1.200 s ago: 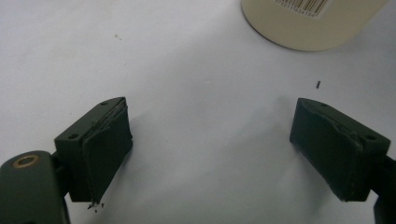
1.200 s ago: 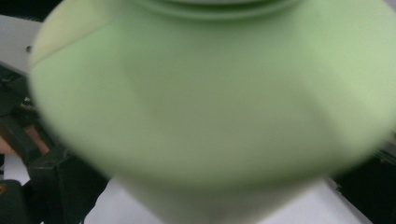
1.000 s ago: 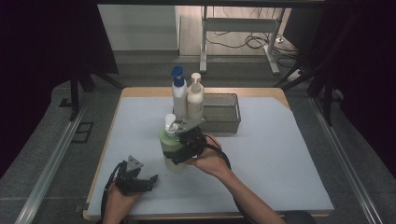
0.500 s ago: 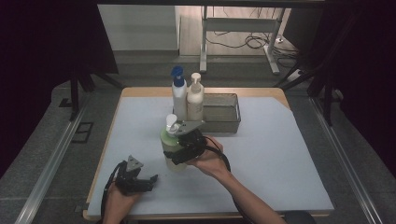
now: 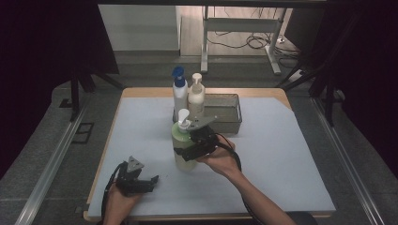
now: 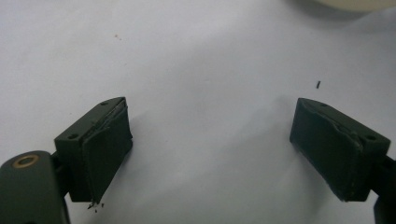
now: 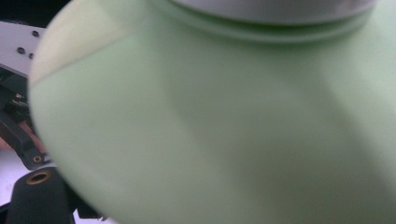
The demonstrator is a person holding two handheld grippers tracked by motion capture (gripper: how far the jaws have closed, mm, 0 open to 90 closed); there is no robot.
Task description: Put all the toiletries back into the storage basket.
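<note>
A pale green pump bottle [image 5: 180, 157] with a white pump head stands upright near the middle of the white table mat [image 5: 281, 159]. My right gripper [image 5: 187, 151] grips its body from the right; the jaws have just been closing, and the bottle is between them. In the right gripper view the green bottle [image 7: 210, 116] sits blurred right against the camera. My left gripper [image 5: 152, 180] rests at the front left of the mat, open. In the left gripper view its jaws [image 6: 210, 149] stand wide apart over bare mat.
A grey mesh basket [image 5: 225, 115] stands at the back of the mat. At its left end stand a white bottle with a blue cap [image 5: 179, 93] and a cream pump bottle [image 5: 196, 96]. Dark floor and metal rails flank the table.
The right hand and the green bottle have shifted slightly right and up, toward the basket. The left gripper has stayed put.
</note>
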